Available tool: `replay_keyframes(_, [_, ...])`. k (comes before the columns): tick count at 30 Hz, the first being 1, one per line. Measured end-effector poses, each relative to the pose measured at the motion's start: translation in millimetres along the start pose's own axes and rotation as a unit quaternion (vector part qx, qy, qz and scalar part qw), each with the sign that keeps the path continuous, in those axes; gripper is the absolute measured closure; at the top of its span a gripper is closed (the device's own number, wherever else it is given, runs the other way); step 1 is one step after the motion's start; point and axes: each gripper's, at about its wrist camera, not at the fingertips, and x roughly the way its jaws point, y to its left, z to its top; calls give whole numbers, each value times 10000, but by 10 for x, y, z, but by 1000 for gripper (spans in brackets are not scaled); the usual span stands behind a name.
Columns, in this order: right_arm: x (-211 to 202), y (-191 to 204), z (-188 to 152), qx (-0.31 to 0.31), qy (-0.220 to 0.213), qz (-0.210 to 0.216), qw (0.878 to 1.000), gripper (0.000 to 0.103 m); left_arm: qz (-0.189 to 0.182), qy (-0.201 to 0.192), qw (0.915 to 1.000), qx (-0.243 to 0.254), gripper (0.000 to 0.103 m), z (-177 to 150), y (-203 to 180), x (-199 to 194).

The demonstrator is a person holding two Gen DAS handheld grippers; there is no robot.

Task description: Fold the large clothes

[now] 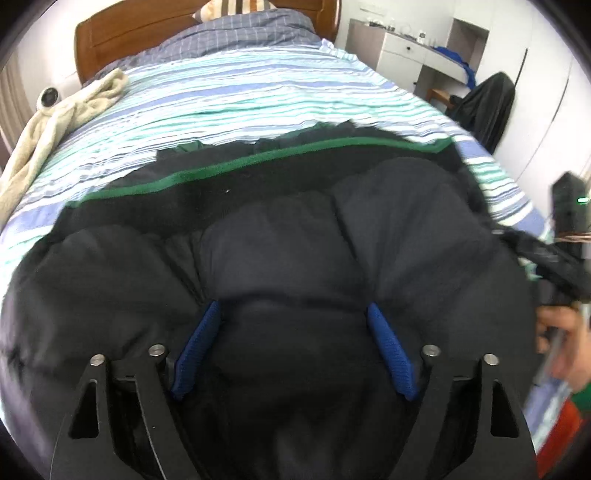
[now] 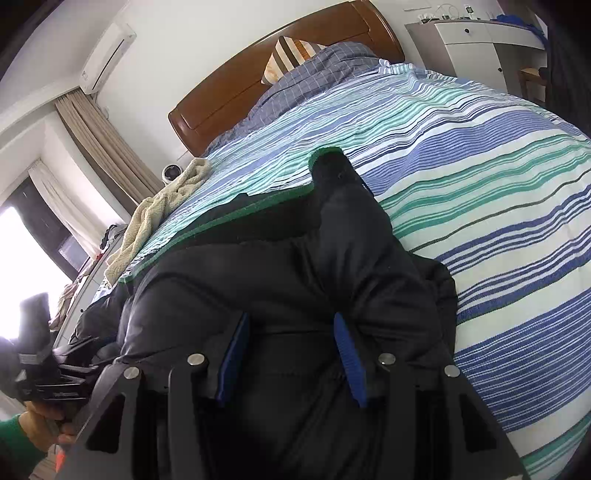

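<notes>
Both grippers, left gripper (image 1: 293, 325) and right gripper (image 2: 291, 336), pinch the near edge of the puffy black coat (image 1: 280, 236). The coat lies crosswise, stretching far onto the striped bed (image 1: 258, 96).

Your bed (image 1: 258, 96) carries a striped cover in blue, teal and white, with a wooden headboard (image 1: 140, 29) at the far end. A dark padded jacket (image 1: 280, 251) with a green trim lies spread across the near part. A cream towel (image 1: 55, 122) sits crumpled along the left edge, and a checked blue quilt (image 1: 240, 33) and a striped pillow (image 2: 291, 55) lie against the headboard
</notes>
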Motion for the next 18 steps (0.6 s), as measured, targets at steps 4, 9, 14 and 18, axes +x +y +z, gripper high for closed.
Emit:
replay_keyframes(4, [10,5,-5,12,-26,14,10000,56,31,-74,9995,290,22,-239,-143,-180])
replay_keyframes(9, [11,11,-28,-7,-46,-18,10000,56,-21,-159,9998,124,19,-370,-74,63])
replay_keyframes(14, [16,24,-30,-6,-46,-36,10000,56,22,-175,9997,173,19,-361,-75,98])
replay_keyframes(18, [18,28,-30,-3,-50,-42,10000,56,10,-48,9999,96,23,-383,-160,-171])
